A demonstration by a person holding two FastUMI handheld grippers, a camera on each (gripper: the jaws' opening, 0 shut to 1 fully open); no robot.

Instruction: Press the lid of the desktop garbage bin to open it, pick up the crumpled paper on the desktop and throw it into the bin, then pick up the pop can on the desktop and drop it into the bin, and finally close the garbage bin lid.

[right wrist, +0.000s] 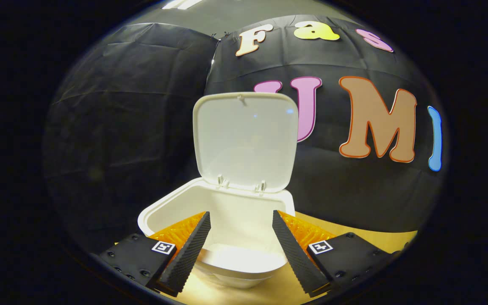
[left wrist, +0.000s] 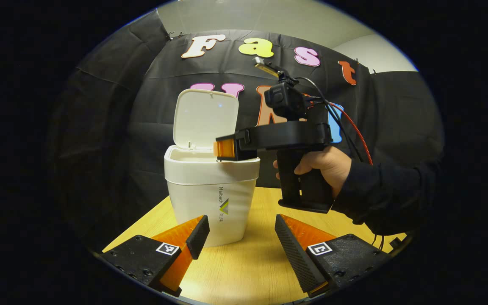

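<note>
Standing on a light wood-grain desktop (left wrist: 244, 262), one white garbage bin (left wrist: 210, 190) w/ a printed logo on its front wall. Black cloth backdrop (left wrist: 112, 140) behind; pale wall and ceiling above it. Desktop also seen in right gripper view (right wrist: 354, 237) at lower right.

Bin: lid (left wrist: 205, 118) up, near vertical, hinged at rear rim. Right gripper view looks down into bin (right wrist: 244, 220); lid (right wrist: 246, 140) upright behind opening, two hinge clips at its base. Interior white, bright glare at bottom; contents can't be made out.

Count: 1 bin, 1 lid, 2 grippers, 1 hand visible.

Left gripper (left wrist: 242, 237): fingers spread apart, nothing between them, low over desktop, just in front of bin.

Right gripper (left wrist: 225, 149) in left gripper view: held by a hand (left wrist: 324, 167) in a dark sleeve (left wrist: 388, 190), tip over bin's right rim at the opening. Its own view (right wrist: 240, 241) shows fingers wide apart, empty, above bin mouth.
</note>
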